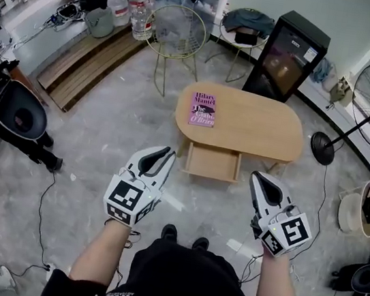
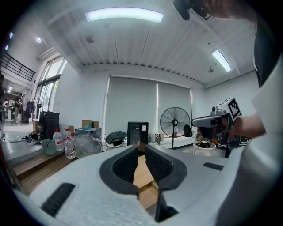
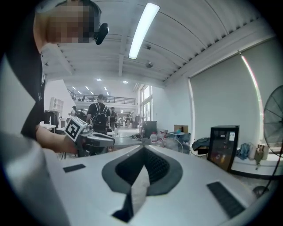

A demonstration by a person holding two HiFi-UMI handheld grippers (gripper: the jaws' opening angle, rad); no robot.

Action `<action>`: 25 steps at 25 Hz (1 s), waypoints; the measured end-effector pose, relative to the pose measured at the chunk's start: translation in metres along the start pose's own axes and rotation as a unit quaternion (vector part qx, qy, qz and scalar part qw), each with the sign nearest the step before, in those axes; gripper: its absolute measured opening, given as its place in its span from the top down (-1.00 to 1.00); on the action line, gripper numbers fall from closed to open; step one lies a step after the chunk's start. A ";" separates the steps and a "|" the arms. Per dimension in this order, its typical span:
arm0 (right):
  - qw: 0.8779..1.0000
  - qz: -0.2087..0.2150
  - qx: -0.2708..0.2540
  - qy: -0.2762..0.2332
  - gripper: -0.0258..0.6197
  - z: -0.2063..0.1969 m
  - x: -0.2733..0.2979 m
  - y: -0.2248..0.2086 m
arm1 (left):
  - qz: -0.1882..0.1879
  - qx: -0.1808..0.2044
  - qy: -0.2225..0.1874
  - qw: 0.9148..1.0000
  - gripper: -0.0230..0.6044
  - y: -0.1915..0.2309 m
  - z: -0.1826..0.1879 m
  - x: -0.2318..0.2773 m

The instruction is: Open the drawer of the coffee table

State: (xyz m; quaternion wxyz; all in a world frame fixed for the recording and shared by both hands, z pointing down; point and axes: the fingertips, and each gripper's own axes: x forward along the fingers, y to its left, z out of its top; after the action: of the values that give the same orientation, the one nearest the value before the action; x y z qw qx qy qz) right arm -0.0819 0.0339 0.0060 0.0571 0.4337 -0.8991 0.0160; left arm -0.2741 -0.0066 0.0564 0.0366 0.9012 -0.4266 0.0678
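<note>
The drawer (image 1: 214, 163) sits just above the middle of the head view and already looks pulled out from under the front edge of the coffee table (image 1: 268, 146), jutting toward the person. A book (image 1: 203, 109) lies on the worktop (image 1: 262, 117), above and to the left of the drawer.

Both grippers hang in the lower half of the frame, well apart from the drawer. The left gripper (image 1: 165, 153) has its jaws a narrow slit apart with nothing between them. The right gripper (image 1: 258, 178) has its jaws pressed together, also empty.

The likeliest trouble is the drawer itself. It stands out into the path of the shoes (image 1: 185, 236), so a step forward could knock it and jolt the table. Pulled further, it might come off its runners and drop. A cable (image 1: 42, 205) trails over the floor at lower left and could snag a foot.
</note>
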 end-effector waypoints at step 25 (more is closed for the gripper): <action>0.997 -0.037 0.047 -0.055 0.91 -0.008 -0.099 -0.103 | 0.030 0.026 0.028 0.999 0.92 -0.091 0.023 0.079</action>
State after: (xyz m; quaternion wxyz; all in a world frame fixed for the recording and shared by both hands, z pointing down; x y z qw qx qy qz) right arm 0.0599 0.0474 0.0007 -0.0125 0.4689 -0.8826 0.0323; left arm -0.1518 -0.0119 0.0447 0.0231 0.8864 -0.4504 0.1046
